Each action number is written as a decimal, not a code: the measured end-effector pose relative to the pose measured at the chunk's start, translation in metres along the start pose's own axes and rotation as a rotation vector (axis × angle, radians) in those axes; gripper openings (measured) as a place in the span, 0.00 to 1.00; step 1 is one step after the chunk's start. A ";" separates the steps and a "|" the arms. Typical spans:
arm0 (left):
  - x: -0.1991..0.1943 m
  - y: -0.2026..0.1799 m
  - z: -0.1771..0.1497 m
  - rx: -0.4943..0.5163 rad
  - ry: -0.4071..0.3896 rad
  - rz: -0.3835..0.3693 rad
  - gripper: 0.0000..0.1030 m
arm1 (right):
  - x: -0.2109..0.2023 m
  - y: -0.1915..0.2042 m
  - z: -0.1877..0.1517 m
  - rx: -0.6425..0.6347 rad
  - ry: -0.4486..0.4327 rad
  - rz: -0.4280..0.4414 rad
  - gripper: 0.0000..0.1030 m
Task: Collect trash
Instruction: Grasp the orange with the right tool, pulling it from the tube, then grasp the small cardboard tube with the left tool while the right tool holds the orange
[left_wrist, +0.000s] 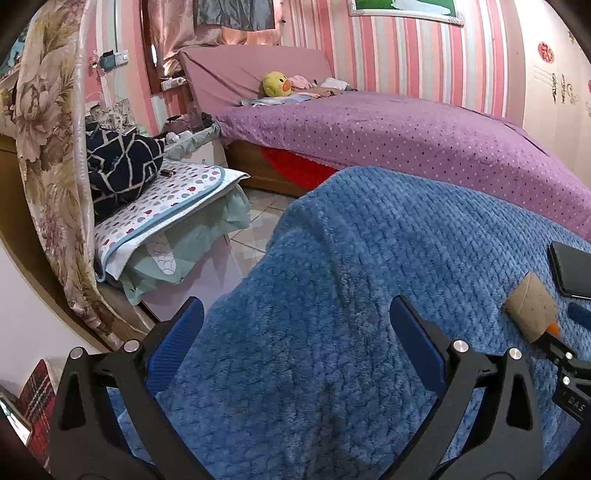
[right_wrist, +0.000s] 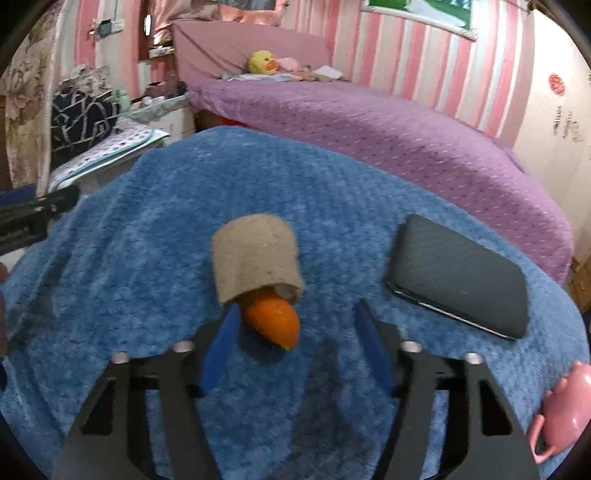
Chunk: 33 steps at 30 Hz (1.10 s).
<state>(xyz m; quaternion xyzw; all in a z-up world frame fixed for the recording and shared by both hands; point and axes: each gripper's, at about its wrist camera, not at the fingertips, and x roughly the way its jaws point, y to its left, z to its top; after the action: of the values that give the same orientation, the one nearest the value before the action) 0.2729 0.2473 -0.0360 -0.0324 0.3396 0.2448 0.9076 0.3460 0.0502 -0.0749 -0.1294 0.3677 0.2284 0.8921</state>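
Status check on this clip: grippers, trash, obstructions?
Left gripper open, empty. Right gripper open around orange peel, cardboard tube touching. Phone alongside, clear.

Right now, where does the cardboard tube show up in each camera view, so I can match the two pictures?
Left wrist view: the cardboard tube lies at the far right edge on the blue blanket, just left of the black phone.
Right wrist view: the tube sits in the centre, just beyond the right gripper, orange peel at its near end.
Shared landmark: the black phone, right of the tube in both.
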 end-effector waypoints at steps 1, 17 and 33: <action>0.000 -0.003 0.000 0.007 0.003 -0.002 0.95 | 0.003 0.002 0.000 -0.007 0.009 0.016 0.43; -0.015 -0.088 -0.002 0.116 0.004 -0.132 0.95 | -0.042 -0.074 -0.031 0.150 -0.069 -0.094 0.24; -0.013 -0.172 -0.026 0.237 0.077 -0.316 0.78 | -0.067 -0.128 -0.054 0.247 -0.121 -0.134 0.24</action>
<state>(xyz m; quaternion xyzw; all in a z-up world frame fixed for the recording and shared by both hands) 0.3289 0.0849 -0.0668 0.0124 0.3911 0.0564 0.9185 0.3361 -0.1023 -0.0563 -0.0290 0.3292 0.1287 0.9350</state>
